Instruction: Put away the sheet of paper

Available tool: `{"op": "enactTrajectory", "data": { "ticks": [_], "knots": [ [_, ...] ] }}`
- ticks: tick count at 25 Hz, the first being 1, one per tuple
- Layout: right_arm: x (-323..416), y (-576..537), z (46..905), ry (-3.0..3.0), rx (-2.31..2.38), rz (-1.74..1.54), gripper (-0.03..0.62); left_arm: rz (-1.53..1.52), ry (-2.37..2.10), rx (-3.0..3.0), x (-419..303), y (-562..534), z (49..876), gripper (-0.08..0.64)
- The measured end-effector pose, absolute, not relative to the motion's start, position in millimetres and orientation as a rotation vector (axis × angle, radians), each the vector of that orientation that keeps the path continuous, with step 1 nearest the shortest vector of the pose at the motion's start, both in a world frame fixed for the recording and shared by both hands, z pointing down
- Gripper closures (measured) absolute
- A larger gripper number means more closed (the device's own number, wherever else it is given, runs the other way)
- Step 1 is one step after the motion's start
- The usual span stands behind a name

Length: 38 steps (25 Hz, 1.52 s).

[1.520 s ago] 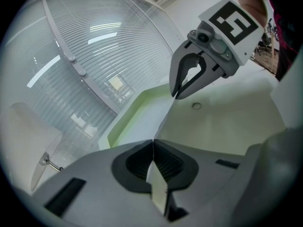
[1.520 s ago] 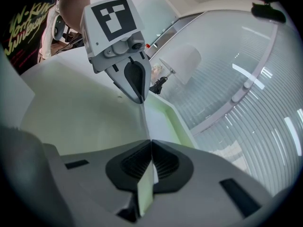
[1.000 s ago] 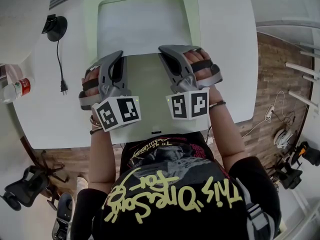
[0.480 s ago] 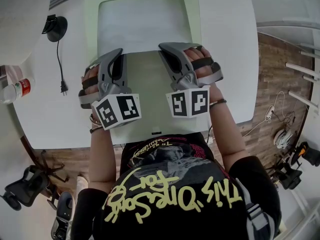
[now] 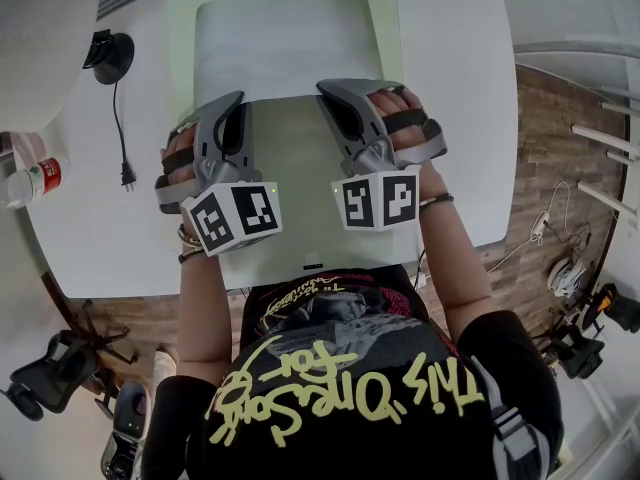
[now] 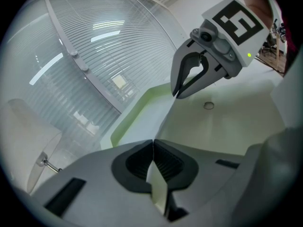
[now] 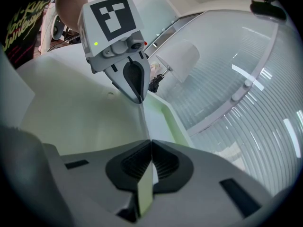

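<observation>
Sheet (image 5: 290, 48) pinched at its near edge, over the tray (image 5: 180, 58).
Left gripper (image 5: 240, 100) and right gripper (image 5: 323, 88): jaws pressed together on the paper, which spans the tray's far half. Move both in step, avoid slack or twist, and lower inside the green rim before release.

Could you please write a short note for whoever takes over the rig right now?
The left claw is shut on the near edge of the sheet of paper.
The right claw is shut on that same edge, further right.
The sheet hangs over the green tray on the white table.
Done: both claws grip the sheet.
To do: probably lay it flat in the tray, then let go.
</observation>
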State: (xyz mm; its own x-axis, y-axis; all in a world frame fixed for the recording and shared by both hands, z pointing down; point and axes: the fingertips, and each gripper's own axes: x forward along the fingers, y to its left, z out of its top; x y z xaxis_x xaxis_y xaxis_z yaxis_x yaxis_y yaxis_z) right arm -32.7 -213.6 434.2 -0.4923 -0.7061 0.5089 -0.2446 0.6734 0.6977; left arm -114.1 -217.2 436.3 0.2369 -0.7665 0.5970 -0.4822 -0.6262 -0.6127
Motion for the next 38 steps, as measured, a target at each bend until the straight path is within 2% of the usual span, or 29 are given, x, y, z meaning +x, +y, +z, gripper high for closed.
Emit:
{"op": "enactTrajectory", "data": {
  "ticks": [38],
  "knots": [
    [-31,-231,427,-2.047,0.750,-0.721,0.584,-1.340,1.216,-2.202,-114,-232,430,0.551]
  ]
}}
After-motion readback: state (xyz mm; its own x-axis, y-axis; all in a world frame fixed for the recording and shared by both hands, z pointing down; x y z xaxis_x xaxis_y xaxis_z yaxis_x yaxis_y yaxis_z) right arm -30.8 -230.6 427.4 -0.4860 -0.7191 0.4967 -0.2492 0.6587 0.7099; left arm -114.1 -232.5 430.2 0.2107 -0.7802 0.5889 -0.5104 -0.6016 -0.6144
